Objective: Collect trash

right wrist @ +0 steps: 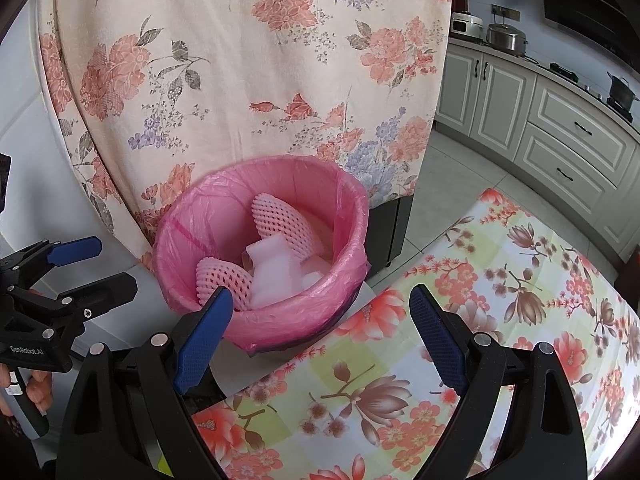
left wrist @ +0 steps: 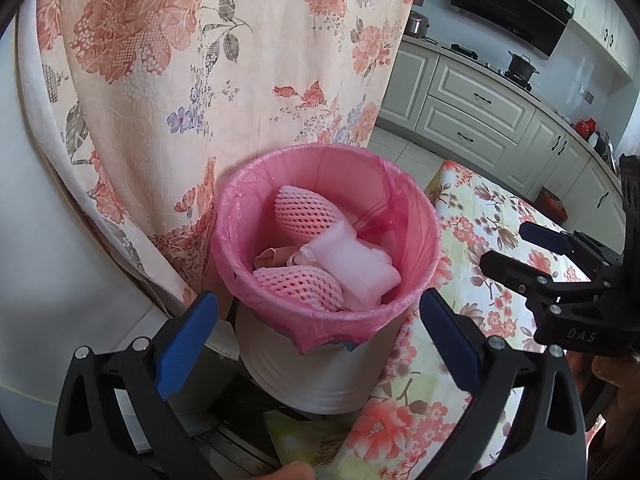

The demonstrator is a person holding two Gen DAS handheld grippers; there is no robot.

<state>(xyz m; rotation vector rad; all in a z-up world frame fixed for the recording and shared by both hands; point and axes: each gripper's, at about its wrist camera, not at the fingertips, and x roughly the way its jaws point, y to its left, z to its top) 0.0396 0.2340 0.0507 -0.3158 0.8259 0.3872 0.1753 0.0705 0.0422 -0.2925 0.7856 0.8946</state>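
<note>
A floral cloth point(left wrist: 224, 60) hung over a white appliance point(left wrist: 36, 240), while a table point(right wrist: 500, 320) stood covered in a flowered plastic sheet. Cream kitchen cabinets point(left wrist: 472, 108) lined the far wall beneath a dark range hood point(left wrist: 508, 4). A black pot point(left wrist: 520, 65) sat on the stove, a steel cooker point(right wrist: 506, 38) on the counter, above a pale tiled floor point(right wrist: 452, 176).

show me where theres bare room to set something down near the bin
The flowered tablecloth right of the bin is bare, from the bin's side out to the table's edge by the kitchen floor. The bin itself is crowded with foam nets and white wrapping. Behind it, the hanging floral cloth blocks passage.
</note>
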